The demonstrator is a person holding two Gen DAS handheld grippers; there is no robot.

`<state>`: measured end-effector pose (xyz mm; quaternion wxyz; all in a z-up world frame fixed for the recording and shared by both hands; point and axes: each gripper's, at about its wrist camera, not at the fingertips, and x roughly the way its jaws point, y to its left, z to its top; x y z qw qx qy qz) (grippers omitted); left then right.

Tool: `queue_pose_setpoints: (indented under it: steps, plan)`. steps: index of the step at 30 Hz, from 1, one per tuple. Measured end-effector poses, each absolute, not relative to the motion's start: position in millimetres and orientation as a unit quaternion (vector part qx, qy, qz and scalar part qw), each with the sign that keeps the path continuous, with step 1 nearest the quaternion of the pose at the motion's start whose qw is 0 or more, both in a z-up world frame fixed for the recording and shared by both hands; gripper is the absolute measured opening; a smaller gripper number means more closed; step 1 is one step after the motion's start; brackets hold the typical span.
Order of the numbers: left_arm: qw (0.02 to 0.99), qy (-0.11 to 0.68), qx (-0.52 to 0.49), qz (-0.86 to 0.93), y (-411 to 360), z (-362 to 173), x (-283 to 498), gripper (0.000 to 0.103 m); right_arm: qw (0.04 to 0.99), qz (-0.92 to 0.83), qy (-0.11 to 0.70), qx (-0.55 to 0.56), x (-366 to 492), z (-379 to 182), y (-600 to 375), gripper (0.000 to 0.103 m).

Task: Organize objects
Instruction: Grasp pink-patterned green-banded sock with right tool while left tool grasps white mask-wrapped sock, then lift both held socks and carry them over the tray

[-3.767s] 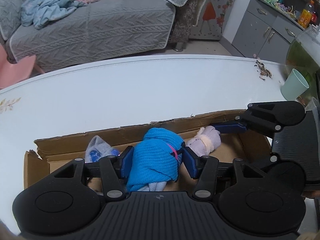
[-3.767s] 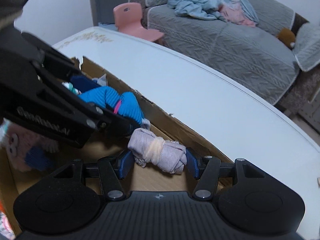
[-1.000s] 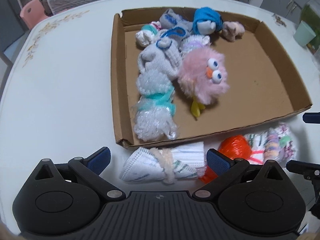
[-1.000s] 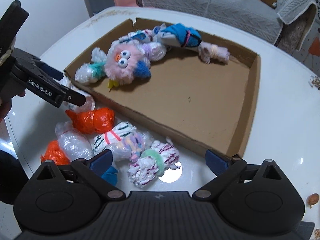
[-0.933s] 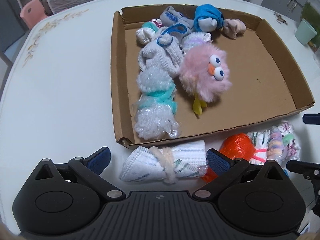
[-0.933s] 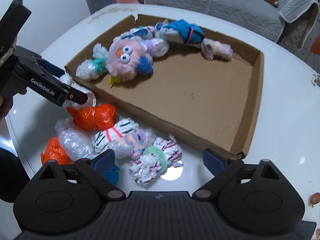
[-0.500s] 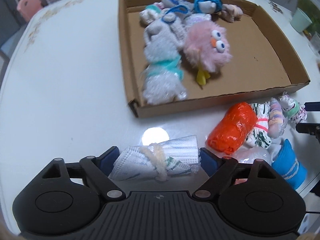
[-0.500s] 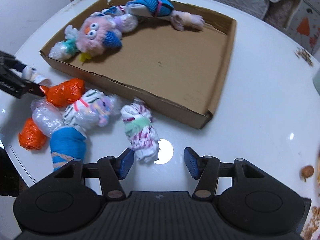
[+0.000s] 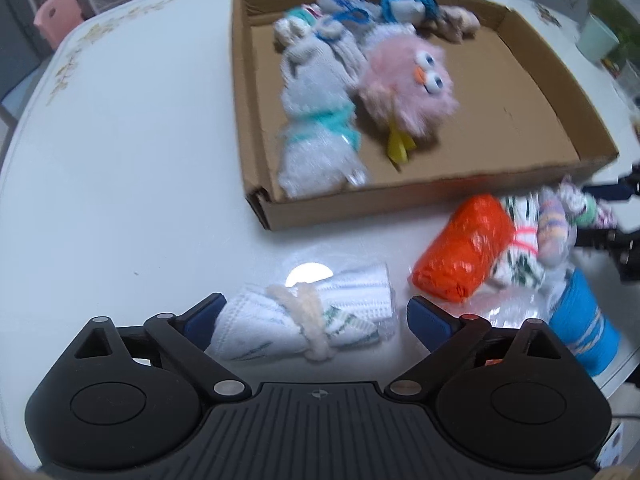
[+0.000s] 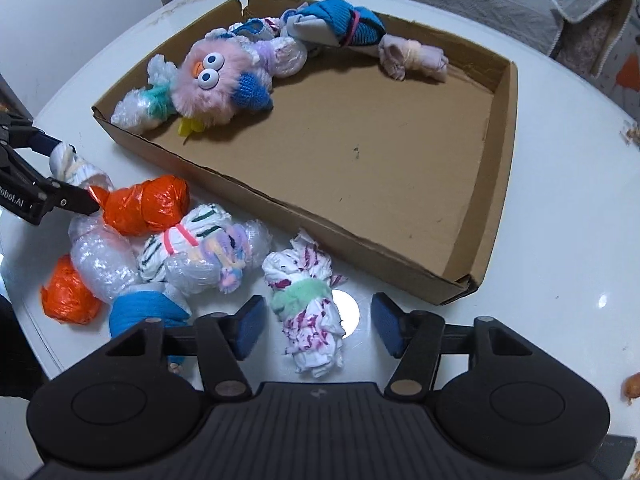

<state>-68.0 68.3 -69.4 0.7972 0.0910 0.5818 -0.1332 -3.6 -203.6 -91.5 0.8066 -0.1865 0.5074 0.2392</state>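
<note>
A white table point(image 10: 560, 208) fills both views, and on it a shallow cardboard tray point(image 10: 496, 184) takes the 12 o'clock half of each picture. Inside the tray, along its far and left walls, lie a fluffy pink toy with big eyes point(image 10: 208, 80), a blue rolled cloth point(image 10: 344, 20), a pale pink roll point(image 10: 412, 58) and a clear-wrapped bundle with a teal band point(image 9: 316, 140).

Outside the tray, at 9 o'clock in the right wrist view, sits a heap of wrapped bundles: an orange one point(image 10: 152, 204), a striped white one with a pink band point(image 10: 180, 244), a bubble-wrapped one point(image 10: 100, 260), a second orange one point(image 10: 66, 296) and a blue roll point(image 10: 140, 314).

The right gripper point(image 10: 316, 326) points steeply down, and its jaws are closing around a white-and-magenta sock bundle with a green band point(image 10: 306, 304). The bundle lies between the blue pads, nearer the left one, with a gap at 3 o'clock, so nothing is pinched.

The left gripper point(image 9: 312, 316) has its jaws opening, spread wide on either side of a white rolled cloth tied with a cream band point(image 9: 308, 320). That roll lies on the table between the fingertips, close against the left pad and clear of the right one, at 6 o'clock from the tray's near corner.
</note>
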Motion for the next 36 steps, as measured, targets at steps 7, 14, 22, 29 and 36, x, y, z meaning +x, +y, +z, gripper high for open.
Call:
queue_pose_setpoints:
  steps: [7,14,22,29,36]
  plan:
    - [0.808,0.566,0.096,-0.131,68.7,-73.9,-70.3,0.094,0.808,0.239,0.504,-0.191,-6.0,-88.4,-205.0,0.033]
    - [0.817,0.558,0.087,-0.116,76.0,-65.3,-65.4,0.081,0.804,0.248,0.505,-0.193,-7.5,-86.8,-206.9,0.029]
    - [0.819,0.553,0.11,-0.109,76.5,-41.8,-67.6,0.08,0.805,0.257,0.499,-0.19,-11.9,-72.3,-214.1,0.029]
    - [0.84,0.518,0.113,-0.121,65.9,-2.3,-62.6,0.08,0.815,0.265,0.482,-0.183,-16.1,-48.1,-225.9,0.029]
    - [0.874,0.443,0.124,-0.158,29.9,38.4,-48.6,0.08,0.839,0.264,0.444,-0.172,-11.9,-22.9,-236.4,0.029]
